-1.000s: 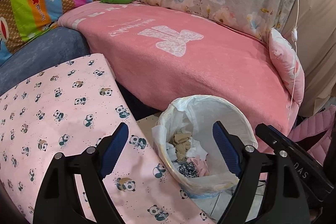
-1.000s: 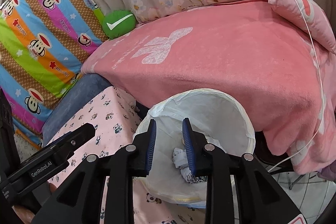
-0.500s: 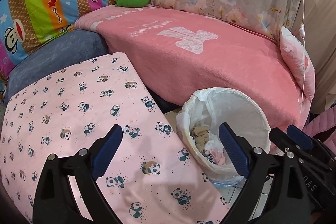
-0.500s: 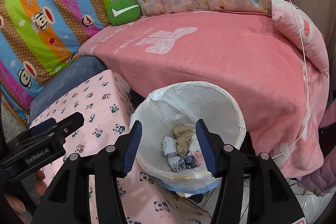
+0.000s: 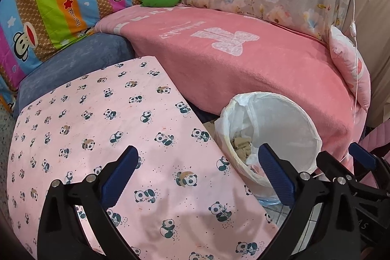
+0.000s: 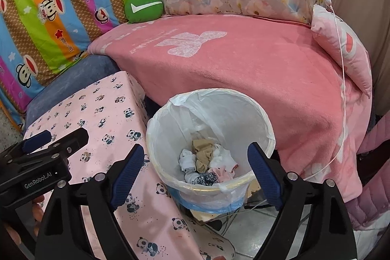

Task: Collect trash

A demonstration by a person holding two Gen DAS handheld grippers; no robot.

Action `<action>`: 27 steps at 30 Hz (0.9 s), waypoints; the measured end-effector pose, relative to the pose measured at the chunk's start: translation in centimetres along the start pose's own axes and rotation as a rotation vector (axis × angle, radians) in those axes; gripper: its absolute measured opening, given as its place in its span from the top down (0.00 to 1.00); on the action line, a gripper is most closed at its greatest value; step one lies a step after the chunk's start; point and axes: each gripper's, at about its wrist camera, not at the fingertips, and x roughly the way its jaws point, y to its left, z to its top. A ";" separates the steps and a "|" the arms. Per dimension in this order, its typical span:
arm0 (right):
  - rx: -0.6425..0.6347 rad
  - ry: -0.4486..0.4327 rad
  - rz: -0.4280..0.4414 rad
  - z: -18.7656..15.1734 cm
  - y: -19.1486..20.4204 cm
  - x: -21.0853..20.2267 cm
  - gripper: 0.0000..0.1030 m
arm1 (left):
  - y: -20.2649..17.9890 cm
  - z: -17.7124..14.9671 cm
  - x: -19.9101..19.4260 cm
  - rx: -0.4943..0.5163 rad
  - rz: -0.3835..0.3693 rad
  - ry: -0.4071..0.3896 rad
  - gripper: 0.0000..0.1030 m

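Your right gripper (image 6: pixel 195 174) has just been opening and now stands wide with nothing between its pads, and directly past them at 12 o'clock sits the round white bin lined with a thin plastic bag (image 6: pixel 243 113). Your left gripper (image 5: pixel 197 177) has also just been spreading and is wide and empty, hovering over the pink panda-print cloth (image 5: pixel 97 118), with the bin off at 2 o'clock in that view. The bin stands on the floor, just beside the cloth's edge and below the pink fleece blanket (image 6: pixel 243 60) draped at 12 o'clock. Its long axis runs roughly upright, mouth tipped slightly toward you. Inside lies a heap of crumpled beige, white and pink scraps (image 6: pixel 207 162); whether they are tissue or fabric is hard to tell. From here, a low sweep of either claw could snag the loose bag rim and pull the liner in, or nudge the light bin over and spill it. The thin white cable (image 6: pixel 341 65) hanging at 2 o'clock could catch too.
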 end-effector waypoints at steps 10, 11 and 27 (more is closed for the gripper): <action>0.009 0.007 -0.018 -0.7 -0.5 0.4 0.04 | -0.5 -0.8 0.4 0.008 0.006 0.025 0.08; 0.010 0.009 -0.018 -0.7 -0.4 0.5 0.04 | -0.5 -0.9 0.4 0.009 0.007 0.027 0.08; 0.024 0.028 -0.046 -1.7 -1.3 0.7 0.04 | -1.5 -1.7 0.6 0.016 0.023 0.042 0.08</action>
